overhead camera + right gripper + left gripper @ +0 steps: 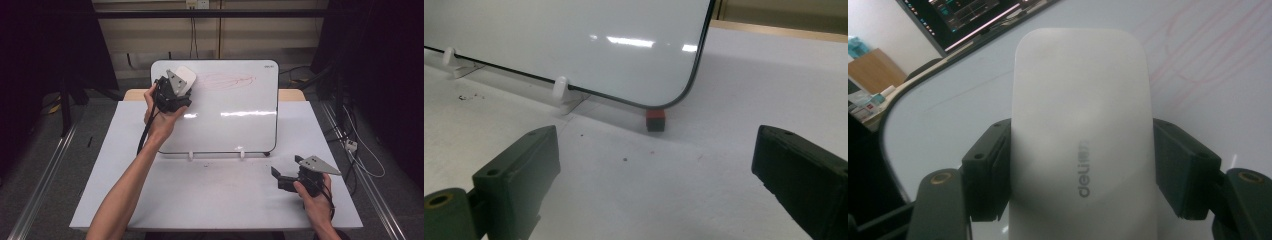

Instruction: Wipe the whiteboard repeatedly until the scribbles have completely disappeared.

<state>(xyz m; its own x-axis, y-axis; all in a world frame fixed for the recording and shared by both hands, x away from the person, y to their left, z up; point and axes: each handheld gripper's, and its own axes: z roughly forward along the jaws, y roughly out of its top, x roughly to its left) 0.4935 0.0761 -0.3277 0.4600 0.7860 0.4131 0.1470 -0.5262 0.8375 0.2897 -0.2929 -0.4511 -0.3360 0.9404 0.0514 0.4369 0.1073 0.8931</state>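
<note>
A white whiteboard eraser (1083, 135) with rounded corners and a smooth plastic back, marked "deli" in grey lettering, sits clamped between the jaws of the left gripper (172, 92). In the left gripper view each black jaw presses a long side of the eraser, and the eraser juts out ahead of the jaw tips. From the high view the eraser (184, 77) lies against the upper left corner of a whiteboard (230, 125), with faint red scribbles (225, 80) on the board just to the eraser's right. The left hand (162, 117) grips the tool from below.

The right gripper (282, 177) is held low over the table (210, 195), well apart from the left one and off the board's lower right corner. Its jaws stand wide apart with nothing between them. In the right gripper view, ahead of those jaws, a small red and black block (655, 120) sits under the board's rounded corner, and white clip feet (561, 92) prop the board's lower edge.

The table is white and matte, speckled with small dark crumbs. Beyond the left gripper a dark computer monitor (973, 20) stands. In the high view the room around is dim, with cables (360, 150) on the grey floor.
</note>
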